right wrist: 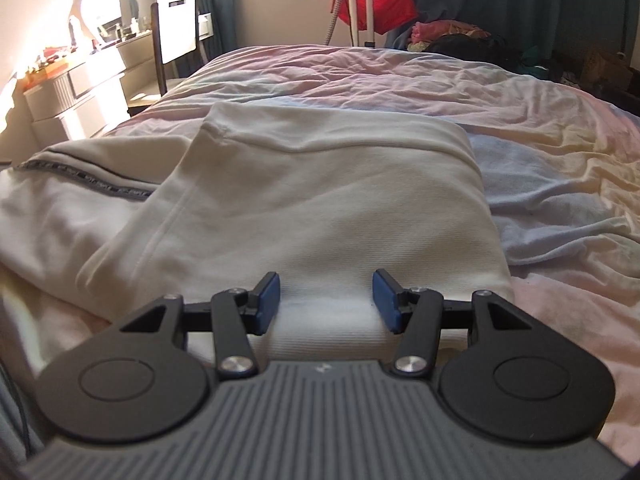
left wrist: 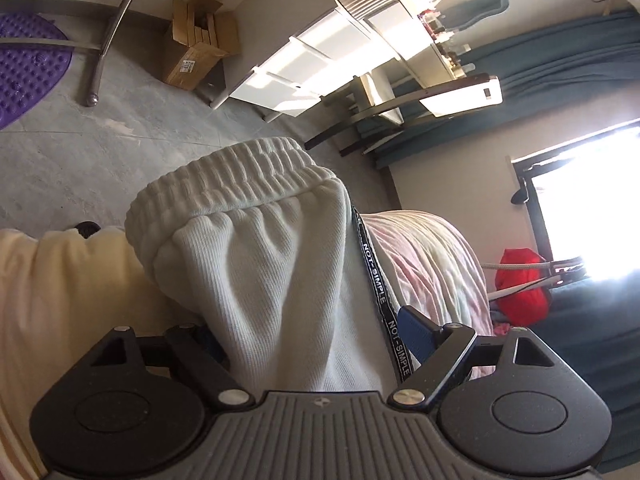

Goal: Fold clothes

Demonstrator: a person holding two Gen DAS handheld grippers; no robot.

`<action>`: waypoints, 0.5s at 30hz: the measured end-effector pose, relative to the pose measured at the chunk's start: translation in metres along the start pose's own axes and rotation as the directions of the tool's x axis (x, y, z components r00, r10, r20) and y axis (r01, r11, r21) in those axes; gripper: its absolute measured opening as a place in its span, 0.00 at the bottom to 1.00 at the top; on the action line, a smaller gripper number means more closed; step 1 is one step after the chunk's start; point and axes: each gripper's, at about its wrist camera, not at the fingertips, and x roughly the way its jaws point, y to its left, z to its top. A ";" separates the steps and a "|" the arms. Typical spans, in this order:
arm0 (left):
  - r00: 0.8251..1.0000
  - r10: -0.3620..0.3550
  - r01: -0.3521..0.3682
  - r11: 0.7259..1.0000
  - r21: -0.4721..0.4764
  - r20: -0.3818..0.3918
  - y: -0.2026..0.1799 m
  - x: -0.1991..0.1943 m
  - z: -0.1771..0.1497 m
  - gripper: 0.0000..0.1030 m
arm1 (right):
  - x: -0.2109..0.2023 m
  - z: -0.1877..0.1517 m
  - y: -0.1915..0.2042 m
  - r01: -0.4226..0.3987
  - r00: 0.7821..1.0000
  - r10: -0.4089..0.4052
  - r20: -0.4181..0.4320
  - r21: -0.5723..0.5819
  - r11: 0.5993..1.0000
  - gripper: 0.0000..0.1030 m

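White ribbed sweatpants (right wrist: 304,184) with a black "NOT-SIMPLE" side tape lie on the bed (right wrist: 540,128), one leg folded across the rest. In the left wrist view the elastic waistband end (left wrist: 240,176) bulges up between the pads of my left gripper (left wrist: 312,336), with the tape (left wrist: 384,304) beside the right blue pad (left wrist: 416,332). The left pad is mostly hidden by cloth. The jaws stand wide with the fabric filling the gap. My right gripper (right wrist: 325,304) is open, low over the near edge of the folded leg, its blue pads apart and nothing between them.
A pastel tie-dye sheet covers the bed. A white dresser (right wrist: 80,84) and chair (right wrist: 176,40) stand left of the bed. A red bag (right wrist: 380,0) and piled clothes (right wrist: 460,36) lie beyond the far end. In the left wrist view, a cardboard box (left wrist: 196,44) sits on the grey floor.
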 end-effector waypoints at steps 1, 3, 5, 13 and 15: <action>1.000 0.013 -0.013 1.000 0.002 0.001 -0.001 0.001 0.000 0.69 | 0.001 -0.001 0.003 -0.005 1.000 0.005 -0.004 -0.015 1.000 0.53; 0.999 0.039 -0.039 0.999 0.007 0.003 -0.002 0.003 0.001 0.58 | 0.006 -0.003 0.010 0.002 1.000 -0.003 -0.015 -0.053 0.999 0.53; 0.998 0.066 -0.066 0.998 0.011 0.005 -0.004 0.005 0.002 0.57 | 0.012 -0.006 0.016 0.012 1.000 -0.015 -0.025 -0.093 0.996 0.53; 0.988 0.054 -0.087 0.969 0.232 0.146 -0.048 -0.019 -0.018 0.22 | 0.003 -0.001 0.012 0.021 1.000 -0.020 0.021 -0.054 0.998 0.51; 0.979 0.032 -0.094 0.944 0.315 0.199 -0.071 -0.034 -0.032 0.19 | -0.006 0.002 0.004 0.017 0.999 -0.017 0.049 -0.003 1.000 0.52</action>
